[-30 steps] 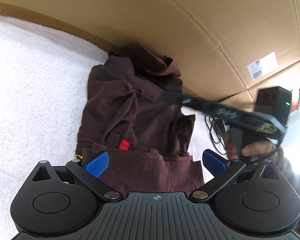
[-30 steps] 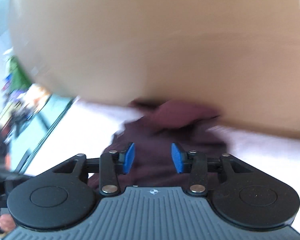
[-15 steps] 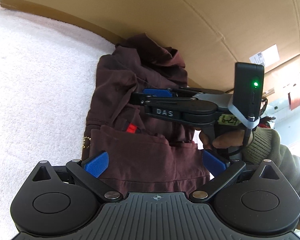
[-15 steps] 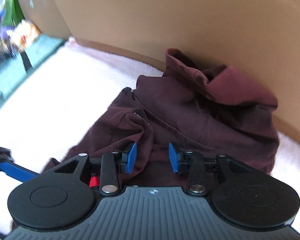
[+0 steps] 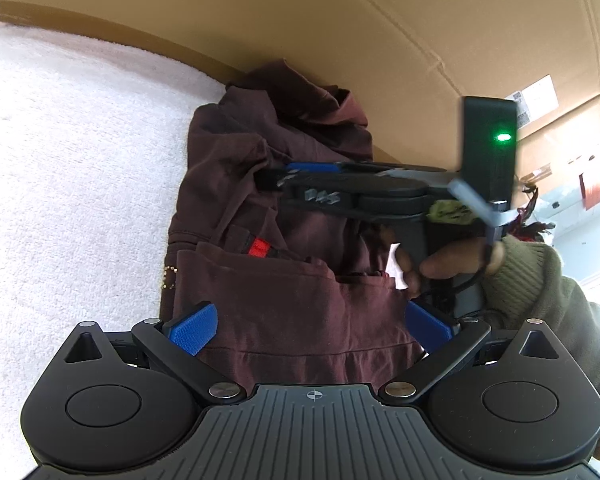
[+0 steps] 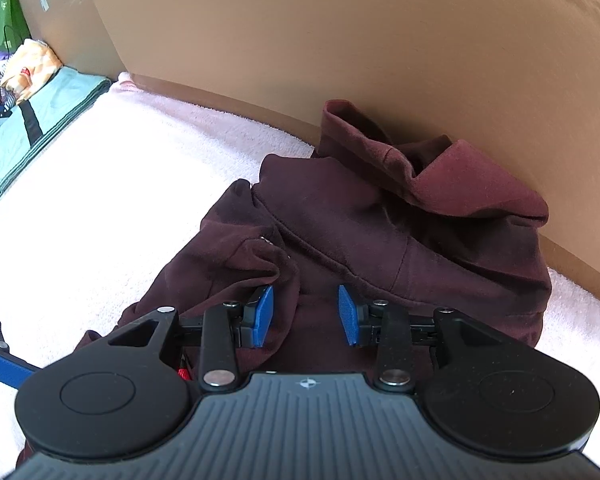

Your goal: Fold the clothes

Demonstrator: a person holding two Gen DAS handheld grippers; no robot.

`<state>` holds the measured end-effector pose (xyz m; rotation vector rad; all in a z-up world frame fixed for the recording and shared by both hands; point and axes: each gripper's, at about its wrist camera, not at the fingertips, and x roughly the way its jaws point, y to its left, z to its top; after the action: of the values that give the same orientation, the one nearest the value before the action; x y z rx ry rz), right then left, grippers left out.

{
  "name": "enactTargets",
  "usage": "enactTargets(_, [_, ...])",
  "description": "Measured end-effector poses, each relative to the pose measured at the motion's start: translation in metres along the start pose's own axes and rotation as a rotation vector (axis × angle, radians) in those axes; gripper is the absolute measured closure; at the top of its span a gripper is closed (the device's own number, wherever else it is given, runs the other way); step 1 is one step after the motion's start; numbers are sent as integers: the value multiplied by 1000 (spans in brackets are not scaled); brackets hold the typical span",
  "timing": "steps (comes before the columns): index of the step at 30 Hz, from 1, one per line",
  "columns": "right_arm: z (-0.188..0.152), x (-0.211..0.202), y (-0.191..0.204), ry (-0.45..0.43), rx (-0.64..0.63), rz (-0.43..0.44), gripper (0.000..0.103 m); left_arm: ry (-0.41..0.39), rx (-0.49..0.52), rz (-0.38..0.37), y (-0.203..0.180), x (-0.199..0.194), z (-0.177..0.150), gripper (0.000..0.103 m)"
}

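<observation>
Where the white terry towel meets the brown cardboard wall, a dark maroon cotton hoodie lies crumpled, its hood bunched up against the cardboard and its lower part, with a small red tag, spread toward the cameras. Over the middle of the garment the right gripper points steeply down, its blue pads partly apart with a ridge of maroon fabric rising between them; the left pad sits against a fold, the right pad shows a gap, so nothing is clamped, and the jaws have just been opening a little. In the left wrist view this gripper reaches across the hoodie from the right, held by a hand in an olive knitted sleeve, with a green light glowing on its upright black module. The left gripper stands wide over the hoodie's near hem, pads clear of the cloth on either side, gripping nothing. Beyond the towel's far left edge lie a teal cloth and a green bag; what the bag holds cannot be told.
</observation>
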<state>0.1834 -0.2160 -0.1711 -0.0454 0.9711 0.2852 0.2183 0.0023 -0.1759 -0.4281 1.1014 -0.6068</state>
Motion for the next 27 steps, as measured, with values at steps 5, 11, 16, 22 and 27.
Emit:
enactTargets(5, [-11, -49, -27, -95, 101, 34, 46, 8, 10, 28, 8, -14, -9, 0])
enactTargets(11, [-69, -107, -54, -107, 199, 71, 39, 69, 5, 31, 23, -22, -26, 0])
enactTargets(16, [-129, -131, -51, -35, 320, 55, 34, 142, 1, 5, 30, -18, -47, 0])
enactTargets(22, [-191, -142, -39, 41, 508, 86, 33, 171, -58, -13, 41, -18, -72, 0])
enactTargets(27, [-205, -125, -21, 27, 585, 104, 31, 178, -42, -33, 38, -19, -79, 0])
